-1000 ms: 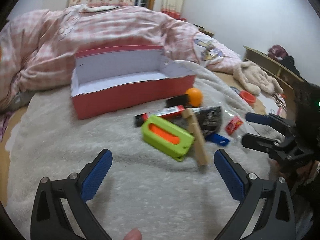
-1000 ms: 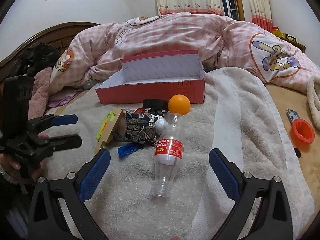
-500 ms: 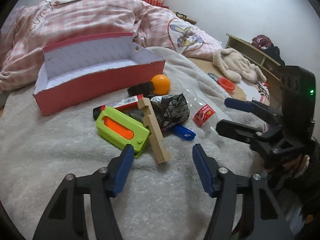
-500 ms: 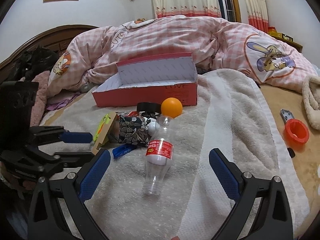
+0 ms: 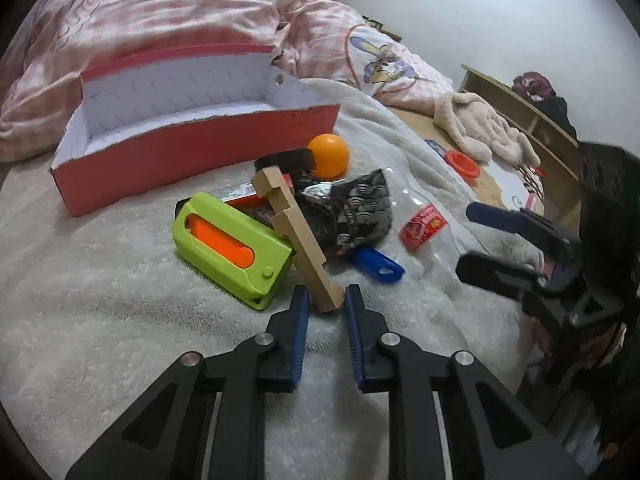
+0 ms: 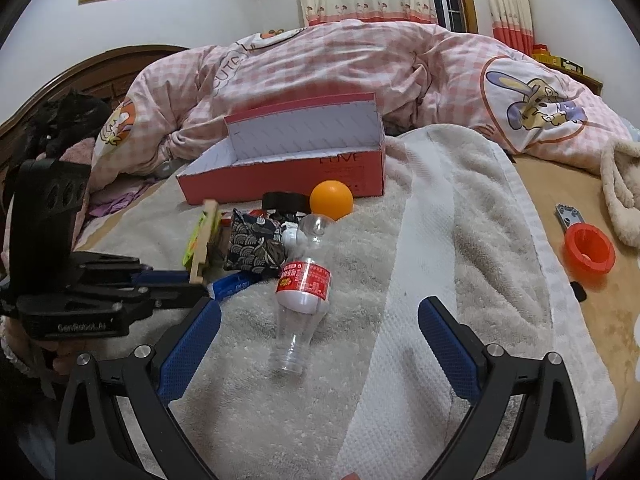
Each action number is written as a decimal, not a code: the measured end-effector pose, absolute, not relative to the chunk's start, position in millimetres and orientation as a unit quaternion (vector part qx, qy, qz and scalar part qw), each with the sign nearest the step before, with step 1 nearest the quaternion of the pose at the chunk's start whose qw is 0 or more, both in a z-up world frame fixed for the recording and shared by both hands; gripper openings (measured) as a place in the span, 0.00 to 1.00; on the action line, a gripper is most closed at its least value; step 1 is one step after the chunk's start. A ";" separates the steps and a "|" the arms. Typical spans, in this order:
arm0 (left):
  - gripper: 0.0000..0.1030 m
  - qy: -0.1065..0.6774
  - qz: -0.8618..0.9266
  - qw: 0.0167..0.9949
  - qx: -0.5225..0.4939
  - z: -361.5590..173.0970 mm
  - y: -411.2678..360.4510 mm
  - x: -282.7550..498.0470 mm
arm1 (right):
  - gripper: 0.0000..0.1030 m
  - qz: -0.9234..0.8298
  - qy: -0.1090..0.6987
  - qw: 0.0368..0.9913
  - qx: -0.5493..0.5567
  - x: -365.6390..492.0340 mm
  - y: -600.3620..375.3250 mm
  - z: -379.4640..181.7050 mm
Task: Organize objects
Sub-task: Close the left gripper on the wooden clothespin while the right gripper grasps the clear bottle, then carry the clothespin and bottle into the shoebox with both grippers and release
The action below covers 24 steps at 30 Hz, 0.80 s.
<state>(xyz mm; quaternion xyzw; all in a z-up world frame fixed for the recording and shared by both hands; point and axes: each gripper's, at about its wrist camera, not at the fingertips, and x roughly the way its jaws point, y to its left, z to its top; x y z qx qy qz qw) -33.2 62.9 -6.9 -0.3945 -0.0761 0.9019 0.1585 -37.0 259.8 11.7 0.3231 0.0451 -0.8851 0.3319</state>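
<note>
A notched wooden piece (image 5: 296, 236) leans on a green case with an orange slider (image 5: 228, 248). My left gripper (image 5: 326, 304) is closing on the piece's near end, which sits between the blue pads; the right wrist view shows that gripper (image 6: 196, 282) at the left. Beside it lie a patterned pouch (image 5: 360, 208), a blue tag (image 5: 376, 266), an orange ball (image 5: 329, 155) and a black roll (image 5: 284, 160). The open red box (image 5: 192, 160) stands behind. My right gripper (image 6: 320, 340) is open, just short of a clear bottle (image 6: 304, 280) lying on the towel.
A pink checked quilt (image 6: 360, 64) is heaped behind the box. A red cap (image 6: 588, 250) and a small metal part (image 6: 568, 216) rest on bare wood at the right, near a beige plush toy (image 5: 480, 128). A white towel (image 6: 460, 240) covers the bed.
My left gripper came forward and down to the wooden piece, and its jaws went from wide open to nearly shut around its end. The right gripper barely moved.
</note>
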 end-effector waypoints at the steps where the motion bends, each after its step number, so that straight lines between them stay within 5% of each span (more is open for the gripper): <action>1: 0.16 -0.082 0.902 0.159 -0.394 -7.3 61.8 -34.3 | 0.98 -0.884 0.046 0.331 0.326 -37.7 258.8 10.5; 7: 0.13 -0.100 0.904 0.164 -0.381 0.4 55.9 -30.5 | 0.92 -0.875 0.038 0.341 0.342 -39.7 256.0 7.2; 9: 0.12 -0.099 0.909 0.163 -0.371 5.8 55.6 -27.8 | 0.68 -0.880 0.036 0.326 0.343 -40.4 258.7 8.9; 15: 0.10 -0.094 0.913 0.165 -0.361 12.0 57.5 -25.4 | 0.35 -0.872 0.015 0.322 0.368 -48.6 264.0 5.8; 18: 0.10 -0.087 0.914 0.164 -0.359 12.7 59.5 -23.9 | 0.27 -0.864 0.021 0.334 0.377 -47.1 258.9 2.4; 24: 0.09 -0.092 0.918 0.164 -0.349 16.3 56.4 -21.9 | 0.25 -0.875 0.058 0.338 0.342 -33.1 250.5 10.2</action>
